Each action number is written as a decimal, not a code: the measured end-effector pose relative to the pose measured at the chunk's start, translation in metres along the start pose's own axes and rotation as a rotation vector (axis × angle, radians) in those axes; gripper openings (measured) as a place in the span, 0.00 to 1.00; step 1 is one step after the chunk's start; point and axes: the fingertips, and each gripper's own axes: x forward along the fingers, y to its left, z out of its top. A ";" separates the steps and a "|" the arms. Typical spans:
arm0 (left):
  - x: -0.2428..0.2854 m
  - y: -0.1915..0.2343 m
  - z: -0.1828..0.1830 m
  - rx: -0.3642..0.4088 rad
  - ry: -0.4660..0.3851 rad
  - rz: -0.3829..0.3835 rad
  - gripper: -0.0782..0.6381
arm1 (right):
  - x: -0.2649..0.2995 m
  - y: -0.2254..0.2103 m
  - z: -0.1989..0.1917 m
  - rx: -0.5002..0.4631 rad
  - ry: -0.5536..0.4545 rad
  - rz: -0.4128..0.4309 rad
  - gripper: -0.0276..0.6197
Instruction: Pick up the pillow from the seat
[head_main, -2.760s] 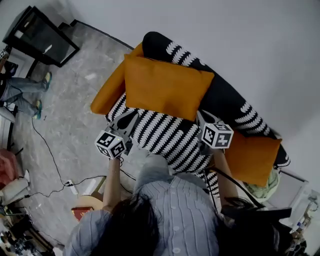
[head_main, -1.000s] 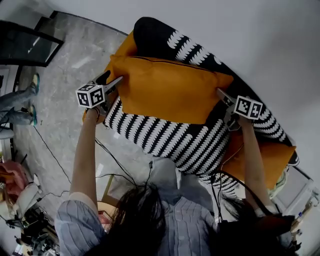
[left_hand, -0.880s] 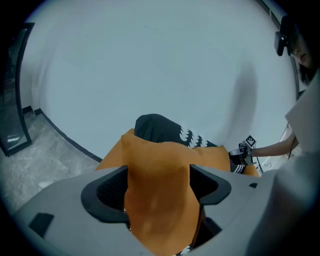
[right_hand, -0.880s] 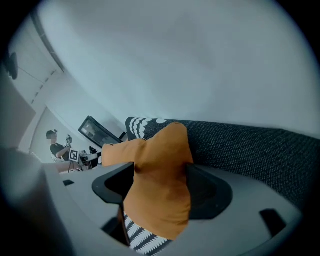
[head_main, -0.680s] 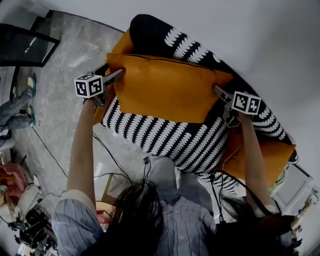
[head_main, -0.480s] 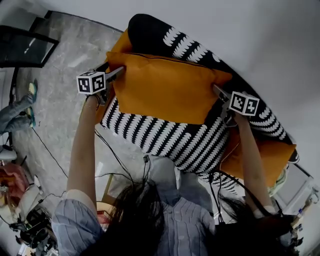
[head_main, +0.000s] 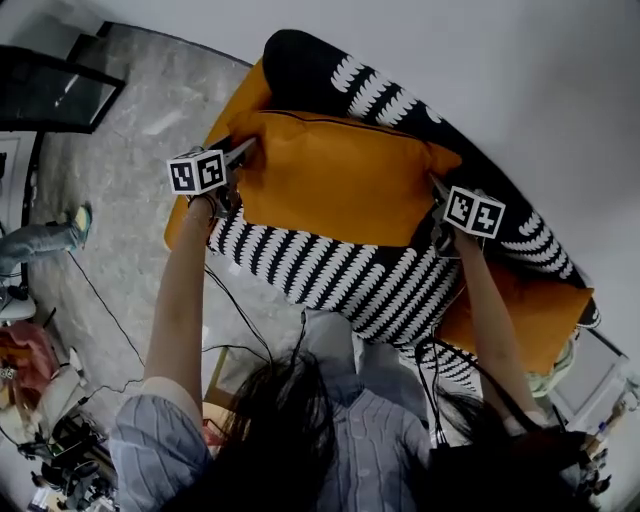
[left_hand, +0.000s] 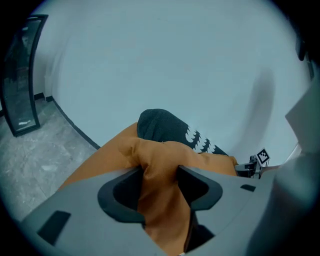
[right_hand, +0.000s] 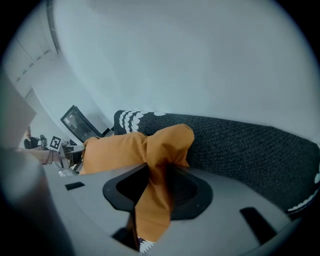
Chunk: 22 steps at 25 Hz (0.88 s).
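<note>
A: Where is the pillow (head_main: 340, 180) sitting?

B: Upper middle of the head view. The orange pillow is standing lengthwise across the sofa and leaning on the dark backrest (head_main: 330, 80), which is running from the top centre down to the right. Its lower edge is lying over the black-and-white patterned seat (head_main: 340, 275). I cannot tell whether it is resting on the seat or hanging just clear of it.

A: Left gripper (left_hand: 159, 174)?

B: It is at the pillow's left end, left of centre in the head view. Its jaws are closing, with a bunched fold of the pillow's corner between them. In its own view the fabric is filling the gap and both pads are pressing into it, so it is grasping the pillow.

A: Right gripper (right_hand: 157, 172)?

B: It is at the opposite end, right of centre. Its jaws are closing too and are pinching the other corner, which is puffing out above the tips. The backrest weave is showing just behind it.

A: Anything else around?

B: A second orange cushion (head_main: 520, 315) is lying at the lower right end of the sofa. A thin cable (head_main: 110, 310) is trailing across the grey floor (head_main: 110, 200) at the left of the frame.
</note>
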 end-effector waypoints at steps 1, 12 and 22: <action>-0.003 -0.003 -0.001 -0.004 -0.020 -0.001 0.42 | -0.001 -0.001 -0.003 0.000 -0.001 -0.010 0.24; -0.094 -0.045 -0.030 -0.058 -0.182 -0.012 0.38 | -0.079 0.035 -0.045 -0.015 -0.017 -0.025 0.18; -0.172 -0.100 -0.080 0.011 -0.167 0.053 0.35 | -0.150 0.046 -0.081 -0.091 -0.013 -0.016 0.16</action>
